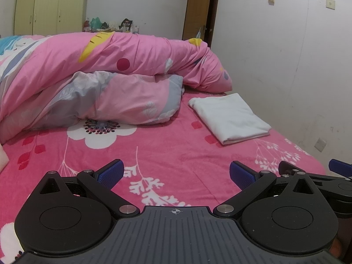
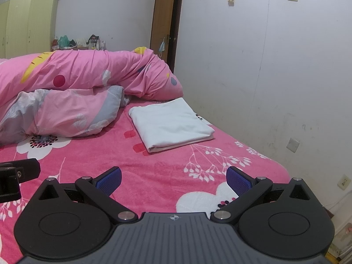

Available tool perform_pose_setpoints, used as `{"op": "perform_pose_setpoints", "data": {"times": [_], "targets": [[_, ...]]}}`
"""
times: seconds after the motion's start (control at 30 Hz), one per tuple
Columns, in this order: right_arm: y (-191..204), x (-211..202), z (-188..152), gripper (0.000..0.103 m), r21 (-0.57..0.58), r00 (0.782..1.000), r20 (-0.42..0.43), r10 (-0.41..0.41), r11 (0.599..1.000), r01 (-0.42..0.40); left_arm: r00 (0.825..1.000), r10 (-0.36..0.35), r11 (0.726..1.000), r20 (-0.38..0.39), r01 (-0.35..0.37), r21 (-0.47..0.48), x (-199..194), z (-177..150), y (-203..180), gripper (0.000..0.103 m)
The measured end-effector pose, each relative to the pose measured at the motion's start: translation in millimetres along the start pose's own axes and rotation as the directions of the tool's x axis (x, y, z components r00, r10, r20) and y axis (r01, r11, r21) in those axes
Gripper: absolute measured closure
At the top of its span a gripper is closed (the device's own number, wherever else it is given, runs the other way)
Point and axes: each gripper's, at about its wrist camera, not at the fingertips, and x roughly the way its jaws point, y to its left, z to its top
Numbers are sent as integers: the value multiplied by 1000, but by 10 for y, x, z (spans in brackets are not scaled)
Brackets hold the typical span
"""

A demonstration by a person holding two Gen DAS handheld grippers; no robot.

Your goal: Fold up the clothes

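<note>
A white garment (image 1: 231, 117) lies folded into a flat rectangle on the pink flowered bed sheet (image 1: 154, 154), near the wall side. The right wrist view shows the same folded white garment (image 2: 171, 124) ahead and slightly left of centre. My left gripper (image 1: 176, 175) hovers over the sheet well short of the garment, jaws wide apart and nothing between them. My right gripper (image 2: 173, 179) is likewise open and empty above the sheet (image 2: 154, 165). The right gripper's blue fingers (image 1: 338, 168) show at the right edge of the left wrist view.
A bunched pink duvet (image 1: 110, 77) fills the far and left part of the bed (image 2: 77, 92). A white wall (image 1: 297, 77) runs along the bed's right edge. A brown door (image 2: 167, 22) and pale green wardrobes (image 1: 44, 6) stand at the back. A black part of the left gripper (image 2: 15, 176) shows at the left edge of the right wrist view.
</note>
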Motion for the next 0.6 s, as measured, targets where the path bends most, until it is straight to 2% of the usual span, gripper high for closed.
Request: {"op": "perform_pose_setpoints", "data": {"times": [0.6], "targets": [[17, -44, 6, 0, -9, 1000, 0, -14, 1000, 14, 1000, -1, 1000, -4, 1, 1, -5, 2, 4, 0]]}}
